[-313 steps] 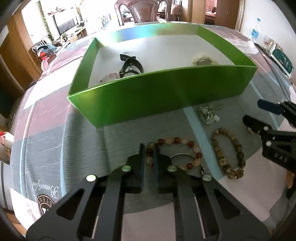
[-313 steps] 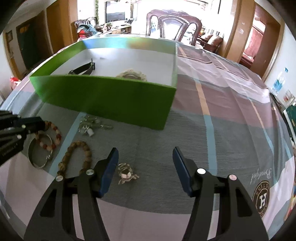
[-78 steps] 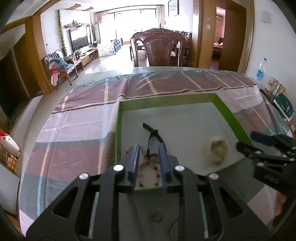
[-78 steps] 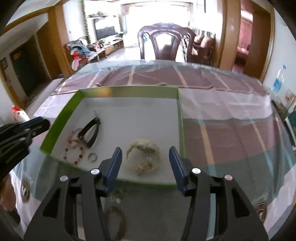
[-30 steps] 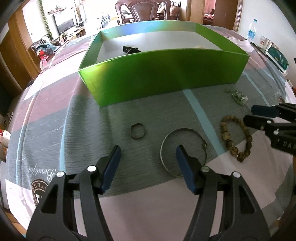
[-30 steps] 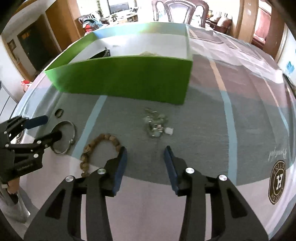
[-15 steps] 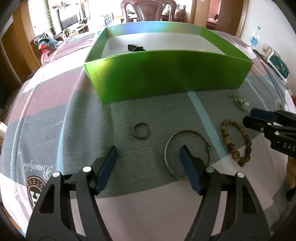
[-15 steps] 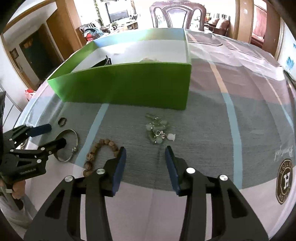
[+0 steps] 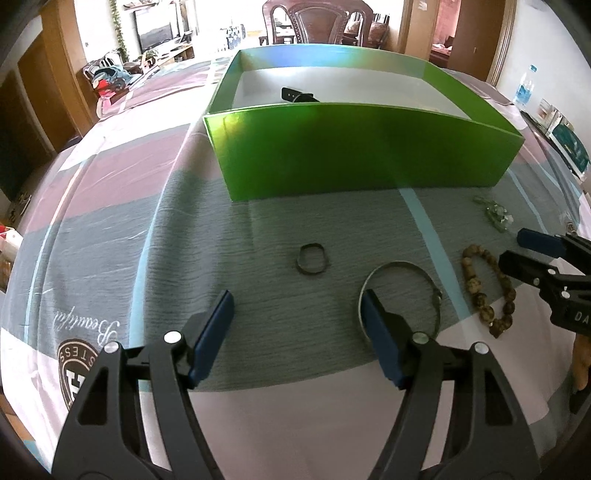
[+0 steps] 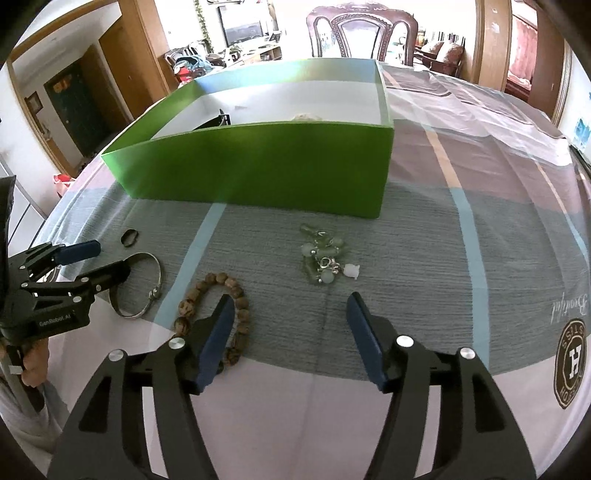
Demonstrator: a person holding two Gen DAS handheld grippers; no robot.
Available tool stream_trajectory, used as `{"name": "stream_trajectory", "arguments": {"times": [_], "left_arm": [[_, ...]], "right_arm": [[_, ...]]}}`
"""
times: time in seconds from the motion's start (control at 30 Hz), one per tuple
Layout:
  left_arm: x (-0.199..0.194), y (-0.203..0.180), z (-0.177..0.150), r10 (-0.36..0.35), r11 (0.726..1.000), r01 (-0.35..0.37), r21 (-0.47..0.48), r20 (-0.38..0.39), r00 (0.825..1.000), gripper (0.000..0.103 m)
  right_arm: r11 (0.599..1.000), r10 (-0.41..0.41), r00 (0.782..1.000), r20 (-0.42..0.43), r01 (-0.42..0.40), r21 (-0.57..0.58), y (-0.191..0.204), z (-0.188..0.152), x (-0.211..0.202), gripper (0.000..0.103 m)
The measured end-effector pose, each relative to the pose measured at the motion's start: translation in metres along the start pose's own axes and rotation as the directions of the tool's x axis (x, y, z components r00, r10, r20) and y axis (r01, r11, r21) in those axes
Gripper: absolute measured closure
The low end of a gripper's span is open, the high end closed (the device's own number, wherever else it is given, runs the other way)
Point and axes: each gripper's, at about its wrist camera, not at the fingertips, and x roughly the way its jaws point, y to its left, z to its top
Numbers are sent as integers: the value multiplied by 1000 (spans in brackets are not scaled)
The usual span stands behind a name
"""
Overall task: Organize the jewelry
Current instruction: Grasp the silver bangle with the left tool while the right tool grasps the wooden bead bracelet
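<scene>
A green box (image 9: 354,155) (image 10: 266,166) stands on the table with a black watch (image 9: 297,95) inside. In front of it lie a small dark ring (image 9: 312,258) (image 10: 129,237), a silver bangle (image 9: 400,295) (image 10: 142,284), a brown bead bracelet (image 9: 487,288) (image 10: 214,306) and a pale green bead cluster (image 9: 495,214) (image 10: 325,258). My left gripper (image 9: 297,314) (image 10: 92,258) is open and empty, just short of the ring and bangle. My right gripper (image 10: 290,317) (image 9: 517,245) is open and empty, near the bead cluster and over the bracelet's end.
The table wears a striped pink, grey and blue cloth (image 9: 110,206) with a round logo (image 10: 570,354). A wooden chair (image 10: 364,33) stands behind the box. A water bottle (image 9: 522,86) is at the far right.
Both grippers have edged slightly forward and stay open. The jewelry on the cloth has not moved.
</scene>
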Motion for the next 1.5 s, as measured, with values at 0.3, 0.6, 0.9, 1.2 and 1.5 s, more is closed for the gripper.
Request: {"name": "stream_trajectory", "arguments": {"times": [0.3, 0.6, 0.9, 1.2, 1.5], "left_arm": [[-3, -6, -3, 21, 1000, -21, 14, 10, 1000, 32], [-4, -10, -4, 44, 999, -45, 19, 21, 999, 30], [-7, -11, -5, 83, 996, -84, 14, 24, 996, 37], [-14, -28, -9, 45, 998, -46, 51, 11, 999, 74], [-15, -34, -10, 59, 997, -59, 58, 16, 998, 71]], "right_arm": [[999, -36, 999, 13, 37, -31, 5, -3, 1, 41], [988, -49, 998, 46, 55, -141, 28, -9, 2, 75], [990, -49, 998, 46, 54, -133, 24, -7, 1, 79], [990, -55, 997, 49, 61, -130, 25, -8, 1, 79], [990, -64, 997, 52, 70, -123, 22, -8, 1, 75]]}}
